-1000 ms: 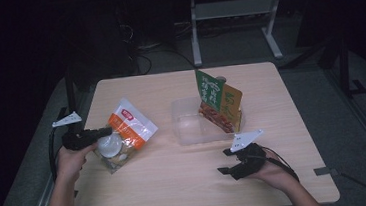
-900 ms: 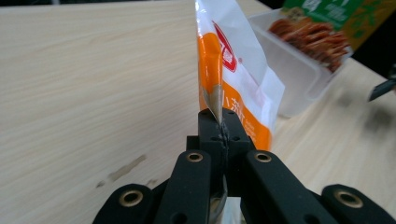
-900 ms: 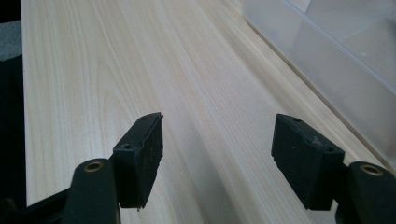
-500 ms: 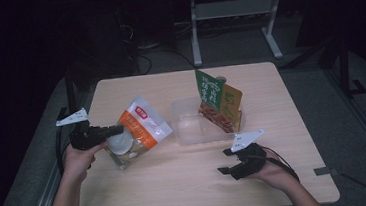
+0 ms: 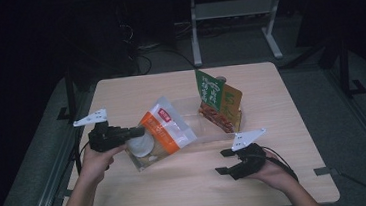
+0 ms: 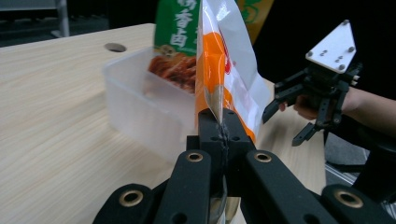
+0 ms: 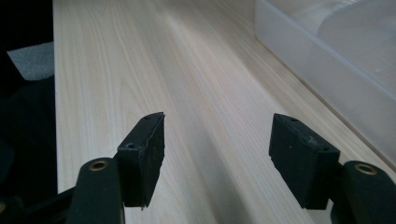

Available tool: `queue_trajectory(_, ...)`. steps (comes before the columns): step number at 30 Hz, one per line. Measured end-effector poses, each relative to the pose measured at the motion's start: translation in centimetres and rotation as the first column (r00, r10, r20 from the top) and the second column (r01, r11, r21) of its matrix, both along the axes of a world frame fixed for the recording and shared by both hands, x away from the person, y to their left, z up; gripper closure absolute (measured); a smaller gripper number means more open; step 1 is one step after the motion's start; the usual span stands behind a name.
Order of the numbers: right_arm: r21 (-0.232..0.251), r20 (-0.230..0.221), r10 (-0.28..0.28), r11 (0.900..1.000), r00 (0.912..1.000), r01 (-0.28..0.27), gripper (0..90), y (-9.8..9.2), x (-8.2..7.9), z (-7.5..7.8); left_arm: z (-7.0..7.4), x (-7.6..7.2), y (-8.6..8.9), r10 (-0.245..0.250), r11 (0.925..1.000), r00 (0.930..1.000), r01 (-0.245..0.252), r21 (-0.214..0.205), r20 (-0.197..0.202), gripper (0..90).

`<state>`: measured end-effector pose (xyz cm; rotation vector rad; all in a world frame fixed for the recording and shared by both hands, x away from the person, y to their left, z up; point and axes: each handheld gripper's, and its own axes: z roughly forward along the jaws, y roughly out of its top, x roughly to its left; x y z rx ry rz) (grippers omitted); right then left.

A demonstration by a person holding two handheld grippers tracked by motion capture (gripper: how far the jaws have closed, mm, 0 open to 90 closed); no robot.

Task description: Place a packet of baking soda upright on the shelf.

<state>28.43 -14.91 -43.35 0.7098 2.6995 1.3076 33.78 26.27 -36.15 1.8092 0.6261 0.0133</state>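
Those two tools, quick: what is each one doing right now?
Left tool: closed on the edge of the orange snack bag.
Right tool: open, holding nothing.

Only thing I can actually read is on the green bag: big white Chinese characters, looks like "香卤". The orange bag's red label is too blurry.

Surface: pale wood grain, smooth, matt. Orange-white pouch: glossy plastic film, crinkled, clear window at bottom. Green-orange bag: shiny printed film. Container: frosted translucent plastic. Tongs' pads: matt black plastic; brass-look rivets at joints.
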Motion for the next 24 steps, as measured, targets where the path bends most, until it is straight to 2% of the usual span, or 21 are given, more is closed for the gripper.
queue_trajectory(8,0.042,-0.002,0.000,0.9991,1.0000,0.000,36.8,0.5,-0.1,0.3,0.0,-0.7,-2.4,-0.034,0.9990,0.9994,0.034,-0.028,0.008,90.0)
queue_trajectory(14,0.108,0.007,-0.003,0.9942,1.0000,0.002,38.3,0.8,0.0,0.8,-0.2,-1.1,-4.0,-0.057,0.9968,0.9984,0.057,-0.057,0.004,90.0)
queue_trajectory(19,0.140,0.027,0.009,0.9900,0.9996,-0.013,39.4,1.2,0.0,1.4,-0.7,-1.3,-5.1,-0.083,0.9958,0.9966,0.083,-0.039,-0.002,90.0)
queue_trajectory(24,0.187,0.017,0.018,0.9821,0.9997,-0.021,40.8,1.5,-0.1,1.8,-1.2,-1.4,-5.8,-0.098,0.9948,0.9951,0.098,-0.029,-0.013,90.0)
